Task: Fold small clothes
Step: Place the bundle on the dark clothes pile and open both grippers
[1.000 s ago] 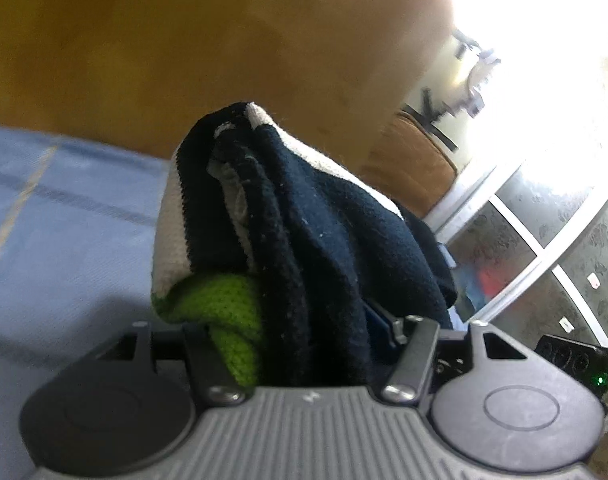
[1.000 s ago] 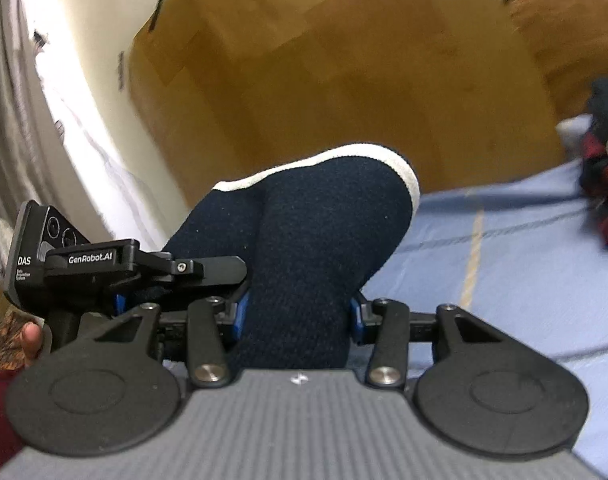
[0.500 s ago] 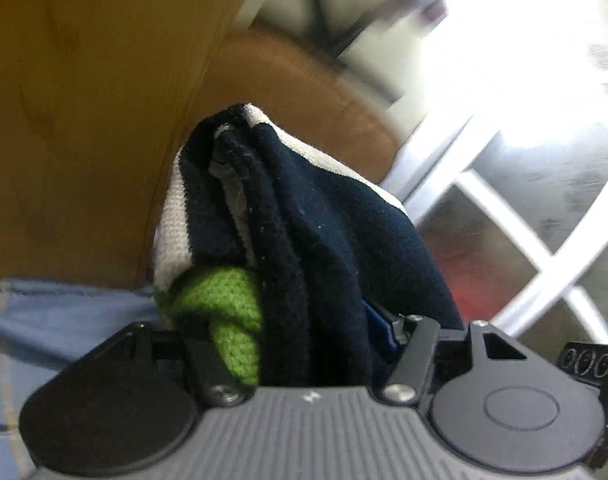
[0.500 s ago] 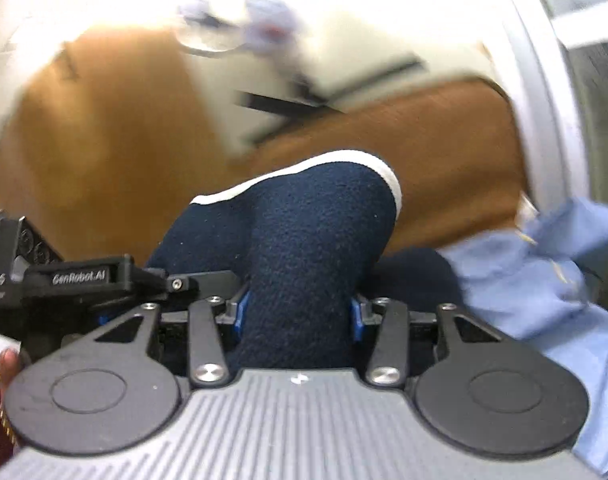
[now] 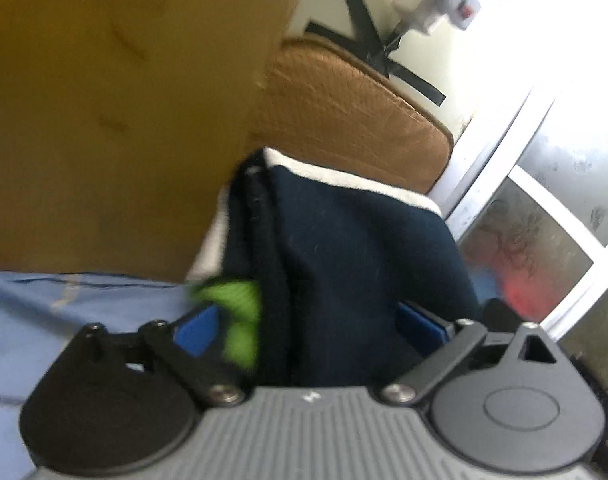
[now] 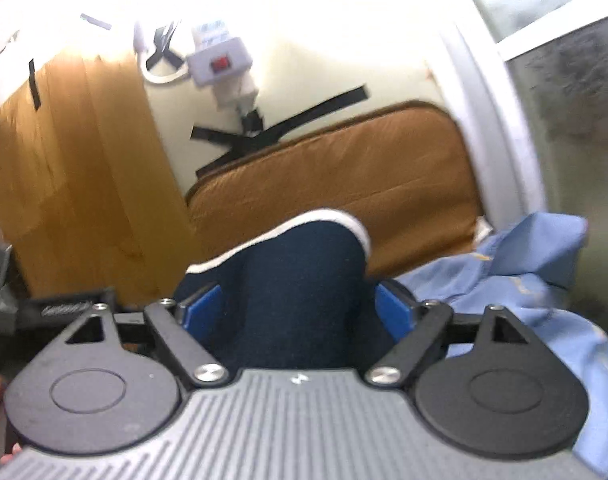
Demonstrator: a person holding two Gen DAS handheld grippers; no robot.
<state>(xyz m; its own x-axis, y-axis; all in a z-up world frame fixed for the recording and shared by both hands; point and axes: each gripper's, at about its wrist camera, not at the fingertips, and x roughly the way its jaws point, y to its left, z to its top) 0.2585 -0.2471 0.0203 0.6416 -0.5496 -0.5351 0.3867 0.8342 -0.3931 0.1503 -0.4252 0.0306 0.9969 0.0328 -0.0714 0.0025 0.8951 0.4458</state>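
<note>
Left wrist view: the left gripper (image 5: 304,328) has just been opening its jaws. The folded navy garment (image 5: 343,264) with its white edge and green patch (image 5: 240,320) sits between them. The blue pads (image 5: 196,330) now stand clear of the cloth, where they clamped it a moment ago. Below is the blue bedsheet (image 5: 44,312).

Right wrist view: the right gripper (image 6: 300,308) has likewise just opened, and its 2 pads (image 6: 202,306) flank the garment (image 6: 300,280) loosely. I judge this a release, setting the folded piece down near the brown cushion (image 6: 343,172).
</note>
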